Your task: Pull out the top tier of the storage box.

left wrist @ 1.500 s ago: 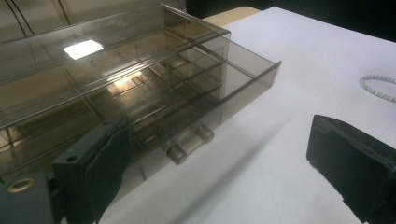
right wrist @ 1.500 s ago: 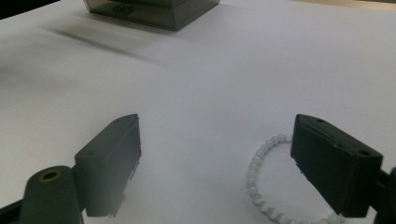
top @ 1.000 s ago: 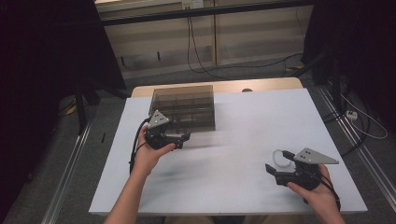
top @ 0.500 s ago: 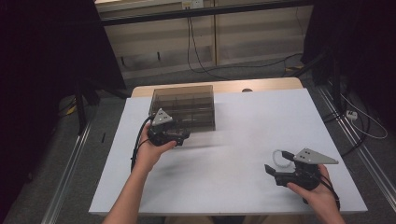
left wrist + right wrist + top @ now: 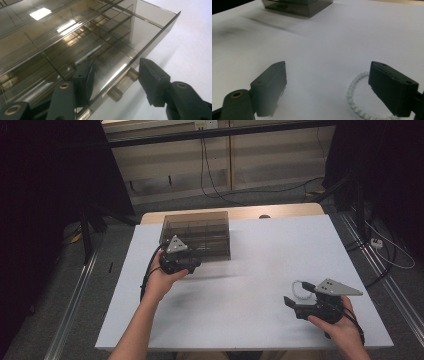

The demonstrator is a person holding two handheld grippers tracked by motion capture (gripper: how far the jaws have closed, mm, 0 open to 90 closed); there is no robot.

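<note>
A smoked clear box [image 5: 196,232] with inner dividers stands at the table's back left. My left gripper [image 5: 192,265] sits against its front face. In the left gripper view the box's [image 5: 75,42] small clear handle [image 5: 122,85] lies between the jaws of the left gripper [image 5: 117,82], which have just been closing; the pads stand a little off it. My right gripper [image 5: 292,302] rests open near the front right. A white bead bracelet [image 5: 299,289] lies on the table; in the right gripper view the bracelet [image 5: 354,95] curves between the jaws of the right gripper [image 5: 327,85], close to the right one.
The white table top [image 5: 260,260] lies wide and bare between the two hands. Its wooden back edge [image 5: 280,210] shows behind the box. Cables [image 5: 215,180] run over the floor beyond the table.
The left hand has crept toward the box front and its jaws have narrowed around the handle. The right hand and the bracelet have stayed put.
</note>
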